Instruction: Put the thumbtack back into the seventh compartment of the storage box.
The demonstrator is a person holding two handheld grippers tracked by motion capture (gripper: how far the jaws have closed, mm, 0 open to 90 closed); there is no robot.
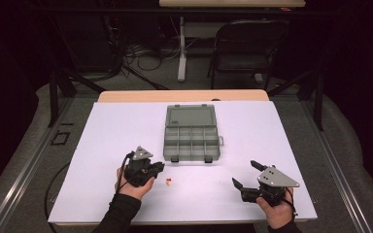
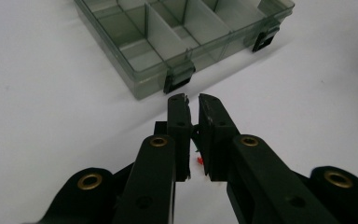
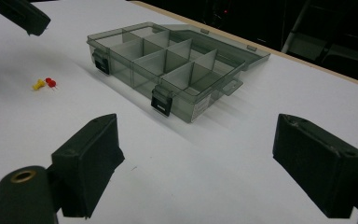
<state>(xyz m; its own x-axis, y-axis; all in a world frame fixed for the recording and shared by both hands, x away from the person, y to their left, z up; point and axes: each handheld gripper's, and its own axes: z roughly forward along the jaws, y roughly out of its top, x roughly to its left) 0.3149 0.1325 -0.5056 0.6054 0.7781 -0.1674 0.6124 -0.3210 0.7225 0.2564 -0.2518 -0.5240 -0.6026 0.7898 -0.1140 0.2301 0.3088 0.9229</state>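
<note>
A clear grey compartment box (image 1: 191, 141) lies open at the table's middle, its lid (image 1: 190, 116) flat behind it. In front of it, a yellow pushpin (image 3: 38, 84) and a red pushpin (image 3: 51, 83) lie together on the white tabletop. My left gripper (image 1: 161, 166) hovers just left of these pins, a little above the table. Its jaws are almost together on a tiny green pin (image 2: 195, 148), barely visible in the narrow gap. The red pushpin (image 2: 199, 161) shows on the table below. My right gripper (image 1: 245, 173) rests at the front right, wide open with nothing between its fingers.
The box (image 3: 177, 70) has several empty compartments and two black latches on its front wall. The white board (image 1: 102, 145) covers a wooden table. Behind it stand a folding chair (image 1: 245, 46) and a table leg with cables. My left gripper's jaw tip (image 3: 23, 16) enters the right gripper view at top left.
</note>
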